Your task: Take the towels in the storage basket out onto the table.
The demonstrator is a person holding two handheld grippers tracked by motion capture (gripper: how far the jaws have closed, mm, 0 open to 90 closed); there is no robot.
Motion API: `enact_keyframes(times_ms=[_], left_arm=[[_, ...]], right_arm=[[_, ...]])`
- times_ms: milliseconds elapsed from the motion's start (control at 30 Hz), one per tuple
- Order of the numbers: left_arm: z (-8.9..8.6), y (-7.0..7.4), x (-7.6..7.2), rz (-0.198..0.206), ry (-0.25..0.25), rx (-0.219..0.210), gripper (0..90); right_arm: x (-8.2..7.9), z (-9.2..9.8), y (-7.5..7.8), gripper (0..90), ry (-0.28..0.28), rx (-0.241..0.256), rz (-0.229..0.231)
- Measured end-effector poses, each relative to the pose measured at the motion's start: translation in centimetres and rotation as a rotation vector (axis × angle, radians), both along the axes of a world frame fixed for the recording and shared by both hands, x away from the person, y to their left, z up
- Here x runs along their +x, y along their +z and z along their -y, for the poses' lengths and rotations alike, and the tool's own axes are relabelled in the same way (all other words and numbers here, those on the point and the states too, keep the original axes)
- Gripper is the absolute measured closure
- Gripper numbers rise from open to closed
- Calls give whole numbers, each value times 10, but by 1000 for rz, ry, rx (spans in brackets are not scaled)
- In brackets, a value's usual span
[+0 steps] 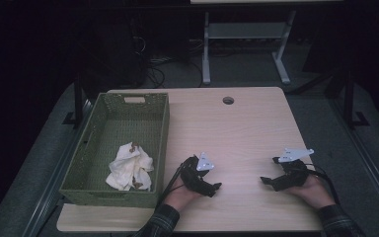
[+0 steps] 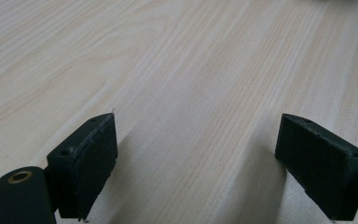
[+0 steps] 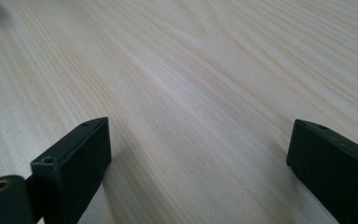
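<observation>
Two grippers low in the frame of the high view on the light wooden table (image 1: 246, 123): left gripper (image 1: 216, 187) at lower centre, right gripper (image 1: 265, 180) at lower right, well apart, each held in one hand. Jaws of both spread wide, nothing between them but bare wood grain in both gripper views. One green woven basket (image 1: 160, 128) at centre left, holding one crumpled white cloth (image 1: 130, 167) near its lower end.
</observation>
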State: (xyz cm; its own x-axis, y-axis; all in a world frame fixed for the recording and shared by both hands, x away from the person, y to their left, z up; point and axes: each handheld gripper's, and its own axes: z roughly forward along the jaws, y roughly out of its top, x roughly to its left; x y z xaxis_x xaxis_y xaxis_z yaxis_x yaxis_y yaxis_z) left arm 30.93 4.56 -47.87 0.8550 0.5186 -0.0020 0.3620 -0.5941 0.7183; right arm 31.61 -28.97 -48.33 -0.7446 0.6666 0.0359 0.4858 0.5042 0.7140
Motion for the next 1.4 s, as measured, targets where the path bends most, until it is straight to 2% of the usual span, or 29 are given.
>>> enact_keyframes(times_ms=[233, 500, 633, 667, 733, 800, 1233, 1400], left_arm=[[0, 0, 1, -5, -4, 0, 121], [-2, 5, 6, -21, 4, 43, 123], [-2, 7, 5, -23, 3, 40, 125], [-1, 9, 4, -27, -3, 58, 125], [-1, 10, 4, -28, 1, 58, 126], [-2, 13, 3, -41, 8, 37, 126], [-4, 25, 1, -66, 23, 13, 129], [-5, 28, 0, -68, 29, 21, 129]], right_arm=[[0, 0, 0, 59, 0, 1, -1], [0, 0, 0, 59, 0, 1, -2], [0, 0, 0, 59, 0, 0, -1], [0, 0, 0, 59, 0, 0, -1], [0, 0, 0, 59, 0, 0, -1], [0, 0, 0, 59, 0, 1, -1], [0, 0, 0, 59, 0, 1, -2], [0, 0, 0, 59, 0, 1, -1]])
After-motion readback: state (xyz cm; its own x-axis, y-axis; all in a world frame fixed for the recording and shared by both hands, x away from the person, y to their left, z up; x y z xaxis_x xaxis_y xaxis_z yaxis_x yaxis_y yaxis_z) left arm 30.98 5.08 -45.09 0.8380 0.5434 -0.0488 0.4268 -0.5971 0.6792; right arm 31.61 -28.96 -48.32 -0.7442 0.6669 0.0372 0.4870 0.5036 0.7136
